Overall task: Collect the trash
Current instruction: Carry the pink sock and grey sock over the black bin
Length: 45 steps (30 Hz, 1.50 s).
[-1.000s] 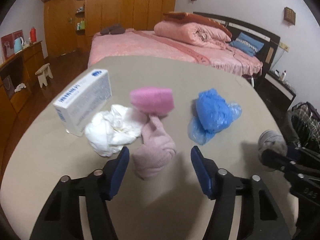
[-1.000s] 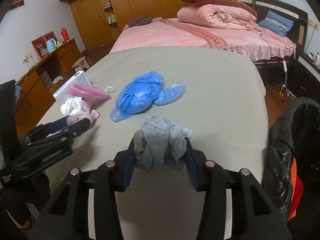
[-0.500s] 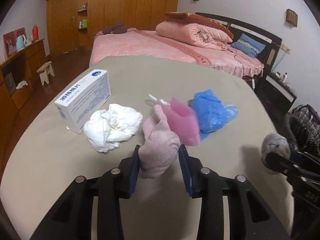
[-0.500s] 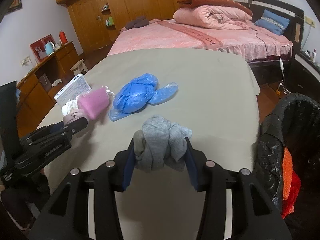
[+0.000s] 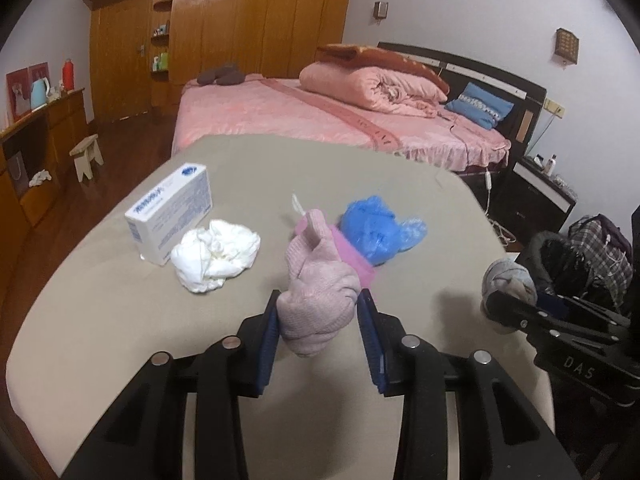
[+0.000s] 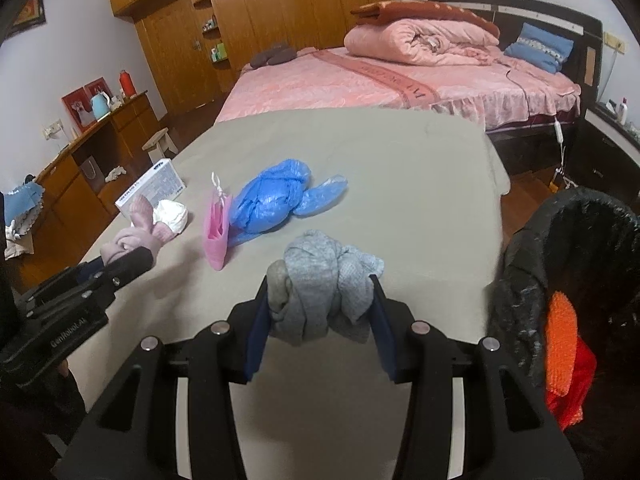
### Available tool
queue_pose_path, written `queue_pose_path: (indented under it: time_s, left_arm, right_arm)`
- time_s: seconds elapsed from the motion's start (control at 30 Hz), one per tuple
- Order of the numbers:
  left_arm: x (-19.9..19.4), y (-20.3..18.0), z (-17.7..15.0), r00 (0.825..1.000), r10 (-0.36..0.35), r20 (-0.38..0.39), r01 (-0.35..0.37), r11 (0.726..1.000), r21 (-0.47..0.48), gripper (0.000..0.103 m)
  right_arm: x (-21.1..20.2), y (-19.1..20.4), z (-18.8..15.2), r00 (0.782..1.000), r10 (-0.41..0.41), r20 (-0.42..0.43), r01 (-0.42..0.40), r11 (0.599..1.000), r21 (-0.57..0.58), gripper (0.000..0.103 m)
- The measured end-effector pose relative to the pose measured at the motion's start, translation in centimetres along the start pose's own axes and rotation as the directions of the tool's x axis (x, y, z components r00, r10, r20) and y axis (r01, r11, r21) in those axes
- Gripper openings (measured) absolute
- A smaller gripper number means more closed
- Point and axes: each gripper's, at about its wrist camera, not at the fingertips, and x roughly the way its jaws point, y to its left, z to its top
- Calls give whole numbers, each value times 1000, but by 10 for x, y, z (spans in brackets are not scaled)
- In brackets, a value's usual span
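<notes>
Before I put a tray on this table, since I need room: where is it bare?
The far half of the table, toward the bed, is bare, as is the strip between the blue bag and the bin. The left side is crowded: box, white wad, pink pouch.

Left gripper (image 5: 319,322) and right gripper (image 6: 320,305) are matte black plastic with blue finger pads (image 5: 268,344). Silver screws (image 6: 419,327) dot their arms. White lettering marks each side.

pink bed (image 5: 320,120), wardrobe (image 5: 240,32), perhaps kettle (image 5: 39,90)
</notes>
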Motion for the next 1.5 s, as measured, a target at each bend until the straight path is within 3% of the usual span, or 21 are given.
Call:
queue_pose_path:
  time_s: [0.87, 1.5]
  left_arm:
    - [-36, -67, 32, 989, -115, 96, 106, 990, 92, 38]
    - [-40, -166, 46, 951, -292, 99, 264, 938, 225, 38]
  right_arm:
    - [-86, -46, 20, 983, -68, 169, 57, 996, 67, 44]
    - [-148, -129, 4, 942, -244, 231, 201, 960, 194, 45]
